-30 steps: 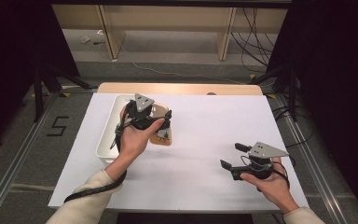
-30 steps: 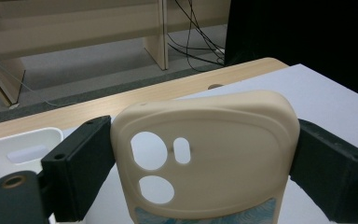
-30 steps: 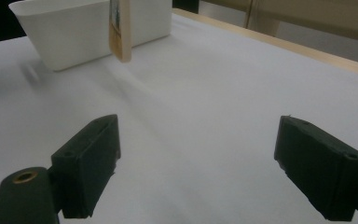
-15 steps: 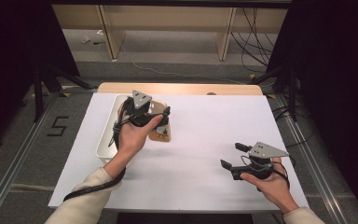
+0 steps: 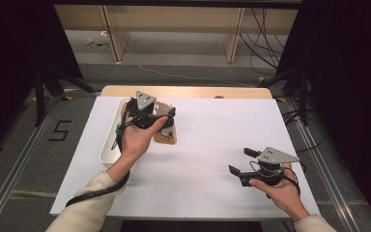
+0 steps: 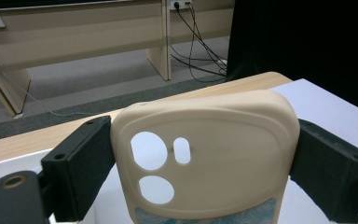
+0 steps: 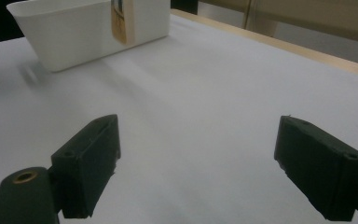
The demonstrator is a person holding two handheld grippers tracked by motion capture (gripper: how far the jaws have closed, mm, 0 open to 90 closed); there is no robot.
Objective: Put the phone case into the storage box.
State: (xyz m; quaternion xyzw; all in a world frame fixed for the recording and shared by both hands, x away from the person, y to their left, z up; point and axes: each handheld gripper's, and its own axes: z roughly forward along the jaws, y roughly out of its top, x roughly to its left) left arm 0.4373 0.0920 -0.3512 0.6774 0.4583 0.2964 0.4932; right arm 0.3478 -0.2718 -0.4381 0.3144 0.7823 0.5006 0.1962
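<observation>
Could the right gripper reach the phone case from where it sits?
Probably yes. The right gripper is open with bare white table between it and the phone case. But the left gripper already clamps the case by its sides.

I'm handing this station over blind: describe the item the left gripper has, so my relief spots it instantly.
Start at the white tray on the table's left side. Just right of it, the left gripper clamps a cream phone case by its two side edges. Three camera cutouts near one corner mark it out.
</observation>
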